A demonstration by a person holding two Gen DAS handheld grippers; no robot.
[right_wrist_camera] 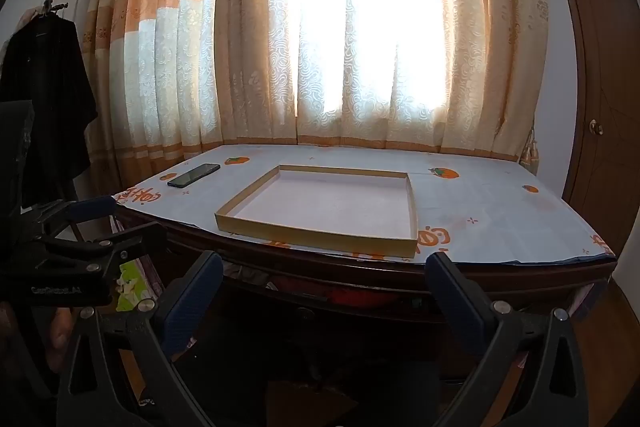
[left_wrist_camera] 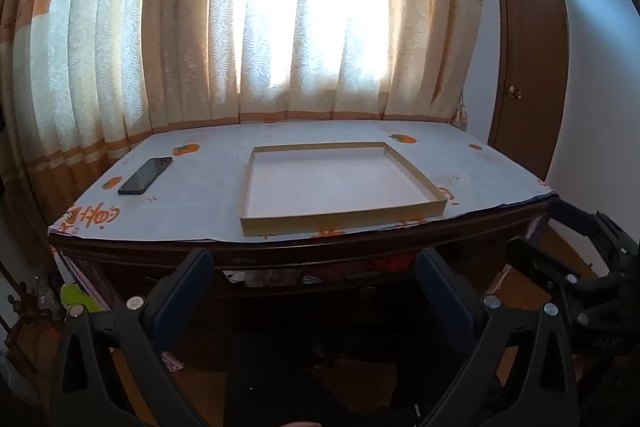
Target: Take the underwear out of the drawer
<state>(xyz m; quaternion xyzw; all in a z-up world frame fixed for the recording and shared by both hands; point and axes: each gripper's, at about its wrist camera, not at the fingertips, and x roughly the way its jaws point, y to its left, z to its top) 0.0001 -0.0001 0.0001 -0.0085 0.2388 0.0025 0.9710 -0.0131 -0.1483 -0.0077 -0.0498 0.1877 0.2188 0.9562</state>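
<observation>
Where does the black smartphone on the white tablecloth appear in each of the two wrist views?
Left wrist view: the black smartphone lies left of centre, on the table's left part, apart from the shallow cardboard tray.
Right wrist view: the phone lies left of centre, near the table's far left corner.
Shared landmark: the tray, to the phone's right in both.

Left black plastic two-finger claw point(left_wrist_camera: 314, 267) with dark blue pads: jaws spread wide, nothing between, tilted slightly downward. Right black plastic claw point(right_wrist_camera: 324, 269), same blue pads: jaws equally wide, empty, similar downward tilt. Claws side by side, level with each other, apart, not touching.
</observation>
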